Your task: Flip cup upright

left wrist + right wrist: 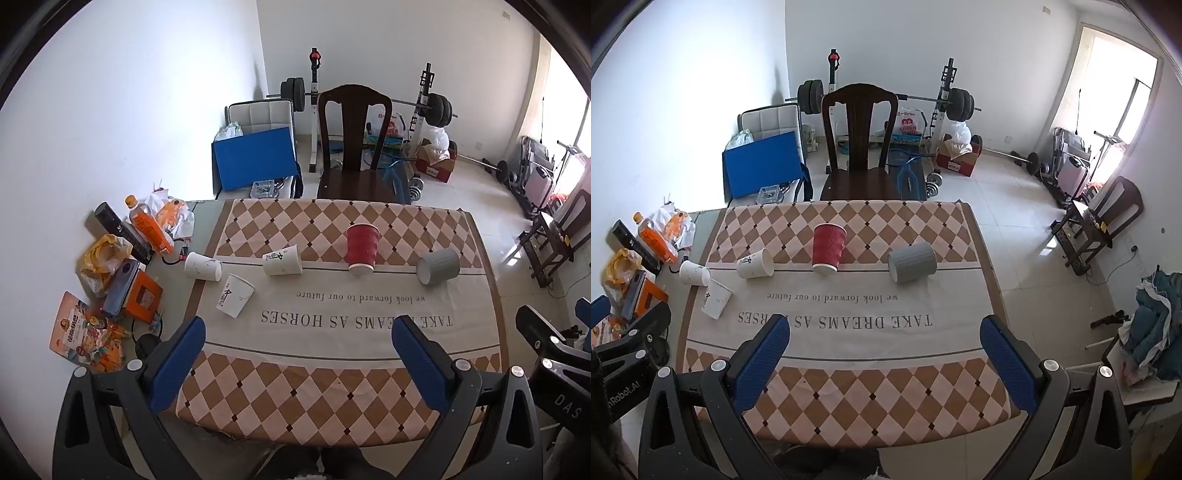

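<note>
Several cups lie on the checkered tablecloth [332, 387]. A red ribbed paper cup [362, 249] [828, 249] stands upside down at mid table. A grey ribbed cup [439, 266] [911, 262] lies on its side to its right. Three white paper cups lie tipped on the left: one [282, 259] [755, 263], one [202, 266] [694, 273], one [235, 295] [716, 298]. My left gripper [299, 332] is open and empty above the near half of the table. My right gripper [884, 332] is open and empty beside it.
Clutter sits at the table's left edge: an orange drink bottle [147, 225], a black cylinder [122, 232], snack bags [85, 332], a phone on an orange box [129, 291]. A dark wooden chair [352, 147] stands behind the table. Gym weights [439, 109] and boxes sit beyond.
</note>
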A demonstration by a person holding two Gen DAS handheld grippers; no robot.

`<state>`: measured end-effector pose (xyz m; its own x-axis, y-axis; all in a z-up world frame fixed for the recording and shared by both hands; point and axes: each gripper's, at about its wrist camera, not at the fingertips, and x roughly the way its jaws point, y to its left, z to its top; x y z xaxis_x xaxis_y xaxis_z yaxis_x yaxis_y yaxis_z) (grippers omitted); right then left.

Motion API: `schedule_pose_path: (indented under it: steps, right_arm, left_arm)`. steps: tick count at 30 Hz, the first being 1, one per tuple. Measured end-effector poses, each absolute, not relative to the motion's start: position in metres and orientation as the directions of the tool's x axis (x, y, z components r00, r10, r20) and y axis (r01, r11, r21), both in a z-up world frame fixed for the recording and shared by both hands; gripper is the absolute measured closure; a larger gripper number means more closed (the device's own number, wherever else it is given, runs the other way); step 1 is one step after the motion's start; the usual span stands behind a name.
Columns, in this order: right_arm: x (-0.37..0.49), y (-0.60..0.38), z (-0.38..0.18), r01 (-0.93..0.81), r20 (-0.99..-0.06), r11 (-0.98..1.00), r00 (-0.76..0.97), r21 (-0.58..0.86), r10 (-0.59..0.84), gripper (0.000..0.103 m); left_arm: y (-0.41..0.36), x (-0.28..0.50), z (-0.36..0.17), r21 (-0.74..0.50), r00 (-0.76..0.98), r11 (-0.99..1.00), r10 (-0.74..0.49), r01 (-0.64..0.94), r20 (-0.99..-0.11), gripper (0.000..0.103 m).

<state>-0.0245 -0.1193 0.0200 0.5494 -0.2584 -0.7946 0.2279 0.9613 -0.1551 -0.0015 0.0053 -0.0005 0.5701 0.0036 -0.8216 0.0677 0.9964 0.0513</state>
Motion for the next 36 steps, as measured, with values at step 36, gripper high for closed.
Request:
schedule_pose_path:
  steps: [36]
  right_arm:
    - [-0.024,-0.111,0.022,0.225,-0.795,0.961,0.548,-0.160,-0.261,0.000]
  left_arm:
    - [0.018,0.009,0.007,0.049,0.572,0.996,0.001,0.068,-0.820,0.000]
